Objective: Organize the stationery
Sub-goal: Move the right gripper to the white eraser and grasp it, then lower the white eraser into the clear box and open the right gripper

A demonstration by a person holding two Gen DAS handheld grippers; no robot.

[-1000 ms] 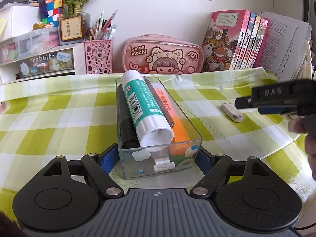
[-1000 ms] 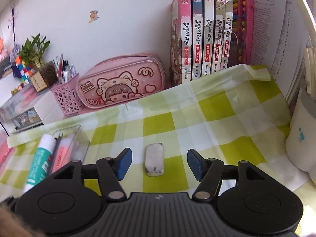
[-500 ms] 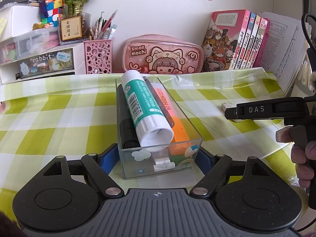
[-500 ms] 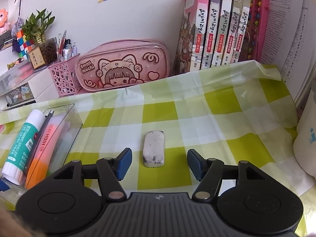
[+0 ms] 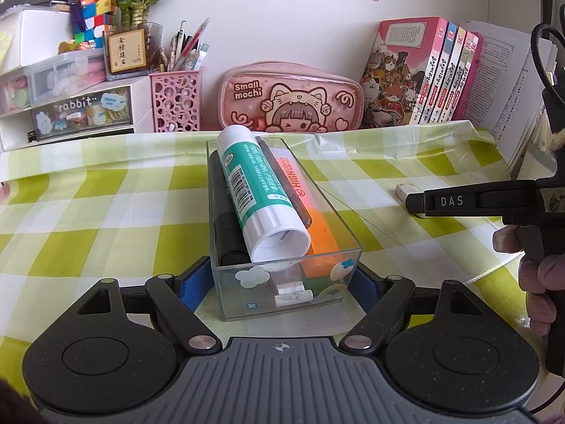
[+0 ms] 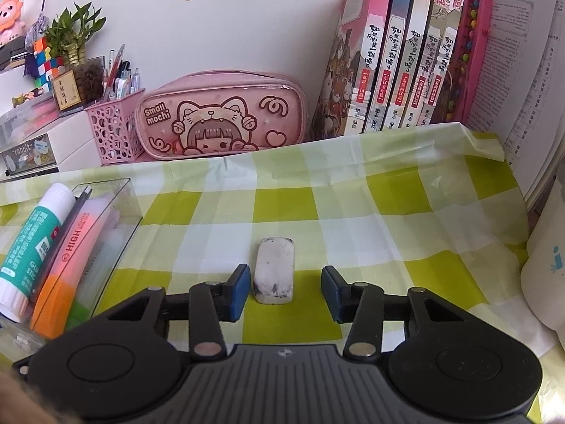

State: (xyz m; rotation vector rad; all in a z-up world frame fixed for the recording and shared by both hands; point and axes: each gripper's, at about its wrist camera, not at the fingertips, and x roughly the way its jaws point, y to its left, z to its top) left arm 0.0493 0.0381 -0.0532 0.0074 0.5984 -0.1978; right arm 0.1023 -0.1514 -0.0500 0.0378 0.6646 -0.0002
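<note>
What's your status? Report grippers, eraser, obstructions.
Left hand-held gripper clamps clear organizer box. Right hand-held gripper open, straddling eraser on tablecloth, near pad touching or almost. Nothing in the way.

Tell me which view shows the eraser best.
The right wrist view: the whole eraser lies close between the open right gripper fingers. The left wrist view shows only one end, far off, behind the right gripper.

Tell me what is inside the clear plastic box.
The clear plastic box holds a green-and-white glue stick lying on a black marker, and an orange highlighter. Two small white pieces lie below. Whatever is deeper is covered.
</note>
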